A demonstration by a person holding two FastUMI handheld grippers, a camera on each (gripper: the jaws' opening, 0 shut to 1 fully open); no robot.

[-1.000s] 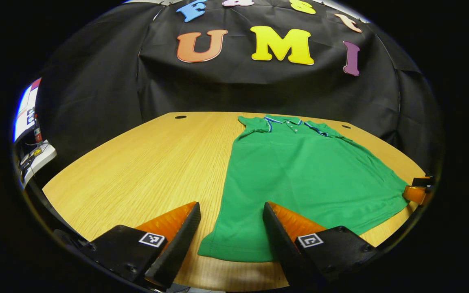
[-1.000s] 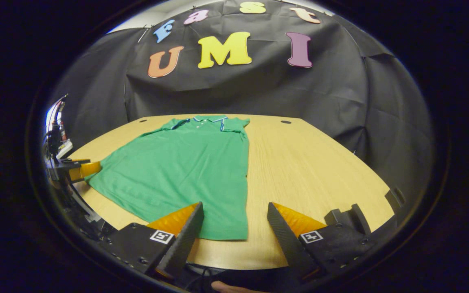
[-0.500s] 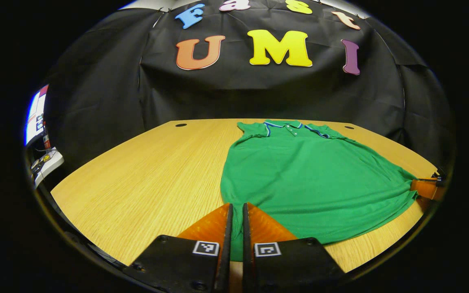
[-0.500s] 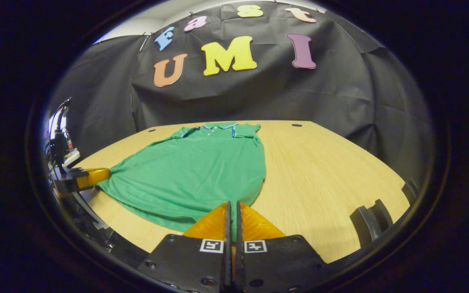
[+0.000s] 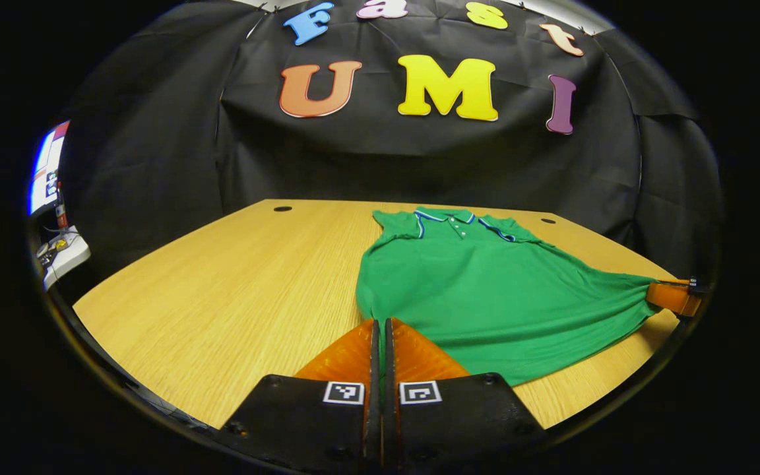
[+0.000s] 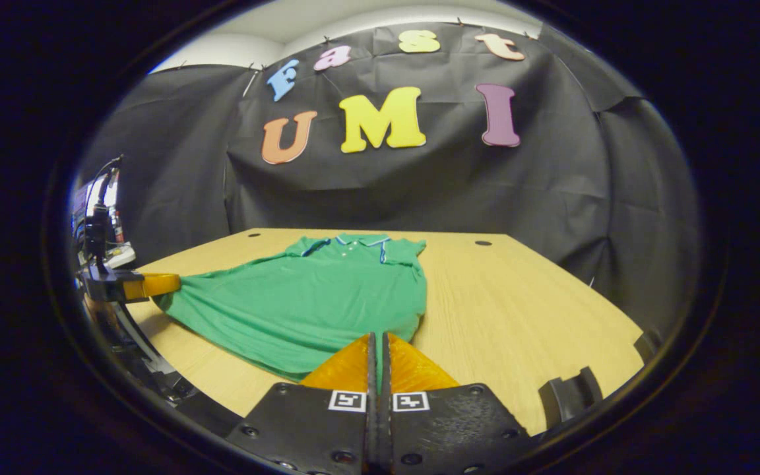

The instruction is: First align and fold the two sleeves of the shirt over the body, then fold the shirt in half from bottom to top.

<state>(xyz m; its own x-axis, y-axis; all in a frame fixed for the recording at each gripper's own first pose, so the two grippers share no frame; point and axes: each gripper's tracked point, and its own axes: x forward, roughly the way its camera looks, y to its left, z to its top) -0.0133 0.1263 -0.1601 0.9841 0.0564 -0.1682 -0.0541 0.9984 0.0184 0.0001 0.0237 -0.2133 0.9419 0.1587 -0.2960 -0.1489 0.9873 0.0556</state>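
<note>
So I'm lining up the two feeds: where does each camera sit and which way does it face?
Left gripper view: rides the left gripper at the shirt hem's left corner, facing the collar and wall; own jaws closed on the hem.
Right gripper view: rides the right gripper at the right corner, same heading, jaws closed on the hem.
Shared: shirt, table, each other's gripper.

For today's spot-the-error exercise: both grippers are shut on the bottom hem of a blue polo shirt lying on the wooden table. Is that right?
Not quite: the shirt is green, as the left gripper view shows. The rest holds: the left gripper and right gripper are shut on its bottom hem, on the wooden table.
</note>
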